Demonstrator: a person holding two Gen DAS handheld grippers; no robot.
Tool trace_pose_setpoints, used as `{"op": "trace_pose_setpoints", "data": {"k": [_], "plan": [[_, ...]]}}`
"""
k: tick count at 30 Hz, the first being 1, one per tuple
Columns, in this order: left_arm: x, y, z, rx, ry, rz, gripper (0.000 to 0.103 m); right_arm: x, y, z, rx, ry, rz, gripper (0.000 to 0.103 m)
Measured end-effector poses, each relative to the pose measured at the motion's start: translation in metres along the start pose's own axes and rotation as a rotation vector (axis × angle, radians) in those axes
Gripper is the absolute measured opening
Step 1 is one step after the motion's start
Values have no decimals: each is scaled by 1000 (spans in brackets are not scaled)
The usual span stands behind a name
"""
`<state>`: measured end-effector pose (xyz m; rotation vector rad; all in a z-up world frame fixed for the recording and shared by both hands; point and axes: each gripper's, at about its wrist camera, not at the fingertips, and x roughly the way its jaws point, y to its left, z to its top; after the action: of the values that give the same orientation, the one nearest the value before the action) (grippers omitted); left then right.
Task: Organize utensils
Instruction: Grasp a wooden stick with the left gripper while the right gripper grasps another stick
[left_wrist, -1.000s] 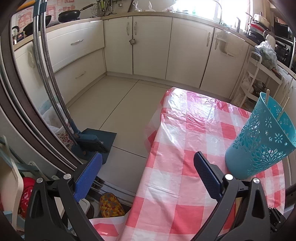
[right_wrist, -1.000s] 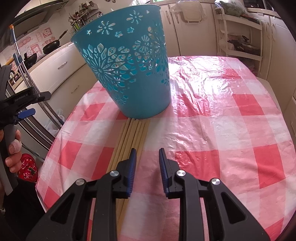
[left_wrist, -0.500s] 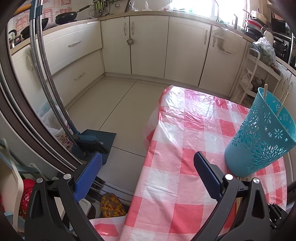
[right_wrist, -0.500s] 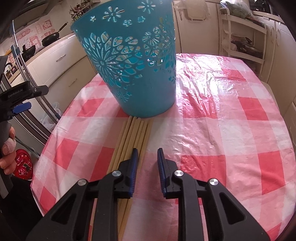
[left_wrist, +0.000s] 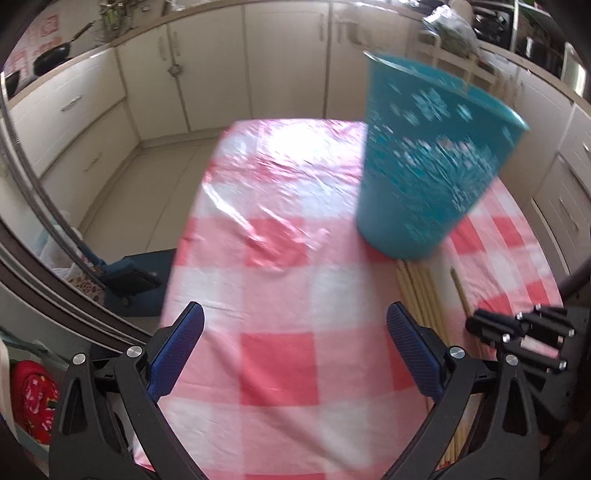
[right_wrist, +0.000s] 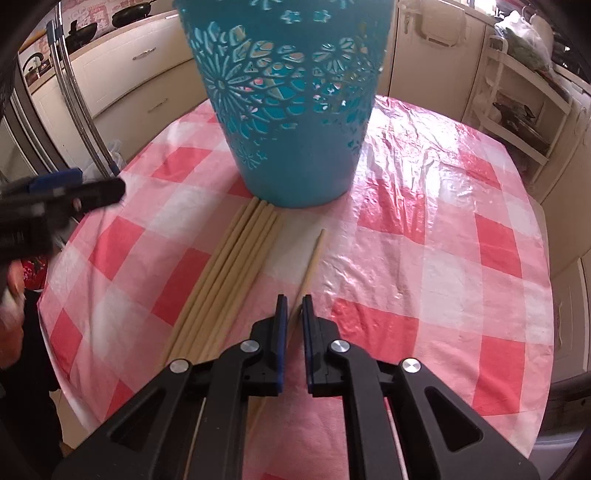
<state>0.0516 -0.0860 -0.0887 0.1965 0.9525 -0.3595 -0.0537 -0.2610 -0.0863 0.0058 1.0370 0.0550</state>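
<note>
Pinching one chopstick (right_wrist: 309, 266) between nearly closed pads, the right gripper (right_wrist: 294, 315) sits low over the checked tablecloth (right_wrist: 436, 258).

The left gripper (left_wrist: 295, 347) hangs with jaws wide apart, holding nothing. Just left of the single stick lies the chopstick bundle (right_wrist: 236, 266) — its far ends touching the blue perforated basket (right_wrist: 291, 110), which stands upright.

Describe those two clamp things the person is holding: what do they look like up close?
Both the left gripper and the right gripper are matte black plastic with triangular cut-outs in their angled arms. Shiny silver round bolts mark the pivots. The jaws carry dark blue textured pads. No cables or sleeves show. A bare hand shows blurred at the edge of the right wrist view.
</note>
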Motion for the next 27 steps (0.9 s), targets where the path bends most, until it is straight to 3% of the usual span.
{"op": "trace_pose_setpoints", "data": {"k": [5,10,17,27], "plan": [[10,-36,-13,44,28,7,95,-4,-26,-10,117,-19,87,8],[30,-46,-23,17,89,35,95,-4,-31,-10,129,-13,124,9],[34,-46,-26,-22,97,65,95,-8,-35,-12,129,-13,141,9],[34,-54,-11,-16,98,17,51,-4,-28,-10,116,-37,113,9]]}}
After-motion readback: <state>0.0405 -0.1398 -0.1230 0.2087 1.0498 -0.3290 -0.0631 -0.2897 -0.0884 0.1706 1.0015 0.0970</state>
